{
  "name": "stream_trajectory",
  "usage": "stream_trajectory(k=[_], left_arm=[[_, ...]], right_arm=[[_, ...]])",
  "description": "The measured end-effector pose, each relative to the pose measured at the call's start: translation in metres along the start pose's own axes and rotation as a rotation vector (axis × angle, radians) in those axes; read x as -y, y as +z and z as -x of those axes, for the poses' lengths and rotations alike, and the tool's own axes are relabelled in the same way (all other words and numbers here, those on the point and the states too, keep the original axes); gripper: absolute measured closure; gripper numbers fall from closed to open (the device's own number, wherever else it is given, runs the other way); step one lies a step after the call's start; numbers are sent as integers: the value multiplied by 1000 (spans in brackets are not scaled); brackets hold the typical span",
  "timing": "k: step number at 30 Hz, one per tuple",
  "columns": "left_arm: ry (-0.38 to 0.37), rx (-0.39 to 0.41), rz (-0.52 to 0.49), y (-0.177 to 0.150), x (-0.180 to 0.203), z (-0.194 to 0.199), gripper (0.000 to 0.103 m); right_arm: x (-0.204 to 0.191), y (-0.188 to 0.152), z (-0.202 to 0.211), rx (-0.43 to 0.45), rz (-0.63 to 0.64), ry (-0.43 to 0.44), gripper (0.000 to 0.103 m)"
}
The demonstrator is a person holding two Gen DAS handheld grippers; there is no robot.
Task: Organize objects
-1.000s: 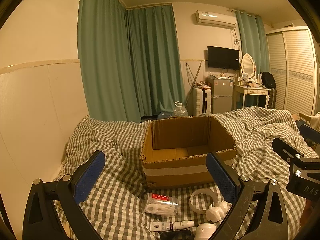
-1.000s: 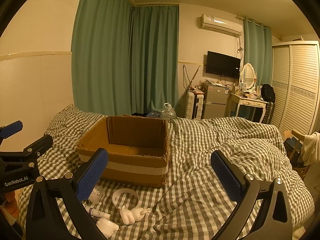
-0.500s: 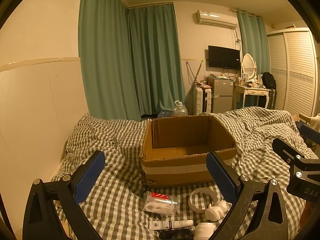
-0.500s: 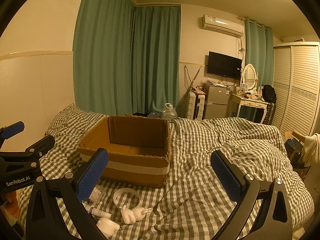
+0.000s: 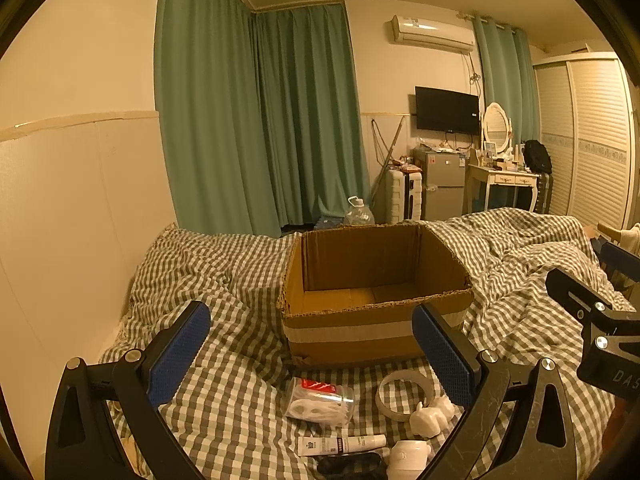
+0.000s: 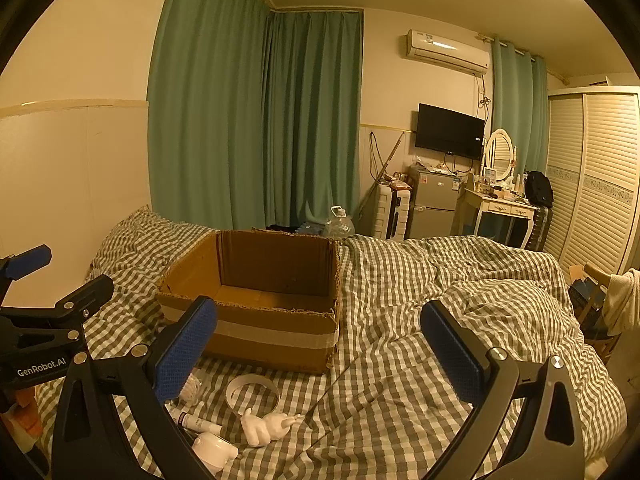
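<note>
An open cardboard box [image 5: 376, 312] [image 6: 256, 320] stands on the checked bed cover, nothing visible inside. In front of it lie a clear packet with a red label [image 5: 320, 400], a white tape ring [image 5: 404, 392] [image 6: 252, 392], a white figurine [image 5: 432, 420] [image 6: 266, 426], a white tube [image 5: 340, 445] [image 6: 196, 422], a white round object [image 5: 408, 454] [image 6: 212, 450] and a dark item [image 5: 348, 464]. My left gripper [image 5: 310, 350] hovers open above these things. My right gripper [image 6: 320, 346] is open over the bed, right of them. Neither holds anything.
The checked duvet [image 6: 440, 300] is rumpled and bunches up on the right. A wall [image 5: 60, 220] runs along the bed's left side. Green curtains, a water jug [image 5: 358, 214], a small fridge, a dressing table and a wardrobe stand beyond the bed.
Both views have drifted slightly; the box and the small things sit a touch lower in frame. Both grippers stay open and nothing on the bed has moved.
</note>
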State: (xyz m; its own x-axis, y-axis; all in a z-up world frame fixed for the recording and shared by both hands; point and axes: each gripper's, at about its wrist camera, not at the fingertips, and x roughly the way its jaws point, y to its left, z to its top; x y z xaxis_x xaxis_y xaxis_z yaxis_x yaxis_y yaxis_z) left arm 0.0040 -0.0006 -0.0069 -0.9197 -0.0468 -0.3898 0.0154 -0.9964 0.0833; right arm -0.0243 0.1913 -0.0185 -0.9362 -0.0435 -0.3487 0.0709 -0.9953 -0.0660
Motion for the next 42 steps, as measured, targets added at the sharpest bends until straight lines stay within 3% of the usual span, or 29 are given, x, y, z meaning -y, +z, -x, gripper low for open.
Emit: stream_trajectory(k=[18,25,28,35,42], left_arm=[[1,-16,-11,5,4,13,0],[-8,-73,-35,-11,8,1,0],[-17,-140,-46,-29,9,-20,0],[-63,-436,-100,-97,18,-84,0],[-125,-572,-103,-140,24,-99,1]], right_arm=[[7,5,24,17,-6,24,3],[11,-5,24,-18,8,14,3],[11,-12,16,-48,9,14,3],[-2,-42,-25,-171,40,30,3],[-4,-68,-54,-262,57,21,3]])
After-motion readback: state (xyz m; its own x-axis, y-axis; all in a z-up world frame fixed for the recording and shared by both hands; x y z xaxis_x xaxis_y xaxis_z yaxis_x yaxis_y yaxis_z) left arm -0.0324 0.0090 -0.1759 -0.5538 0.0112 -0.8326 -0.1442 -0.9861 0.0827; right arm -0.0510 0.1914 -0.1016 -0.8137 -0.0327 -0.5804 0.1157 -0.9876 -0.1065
